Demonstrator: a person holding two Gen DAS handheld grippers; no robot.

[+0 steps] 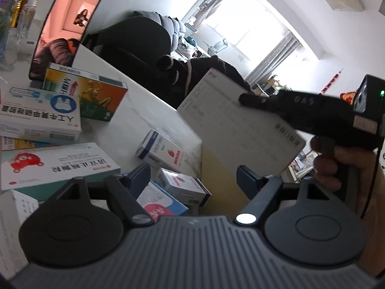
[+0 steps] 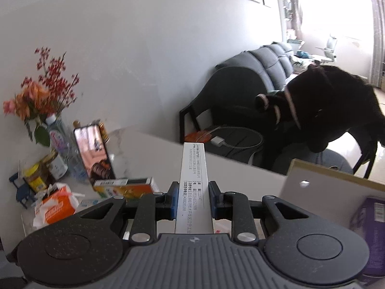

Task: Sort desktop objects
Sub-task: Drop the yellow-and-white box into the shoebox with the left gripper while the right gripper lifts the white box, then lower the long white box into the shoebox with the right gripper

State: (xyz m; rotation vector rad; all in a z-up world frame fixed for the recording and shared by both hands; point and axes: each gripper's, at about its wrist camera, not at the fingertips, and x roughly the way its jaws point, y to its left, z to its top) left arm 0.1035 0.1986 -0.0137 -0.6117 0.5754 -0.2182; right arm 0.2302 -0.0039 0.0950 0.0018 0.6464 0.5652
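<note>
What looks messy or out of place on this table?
The medicine boxes lie piled at odd angles, overlapping, not stacked. One small box sits skewed near the table edge. A crumpled orange packet lies torn open beside the jars.

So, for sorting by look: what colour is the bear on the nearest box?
Red bear, left wrist view.

Purple box [image 2: 370,219] cut off at right edge; label txt blurred.

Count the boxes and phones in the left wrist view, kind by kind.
Boxes on the table: 7, with perhaps another edge under the white-blue one
Box held in the right claw: 1
Phone: 1
Total: 9
</note>
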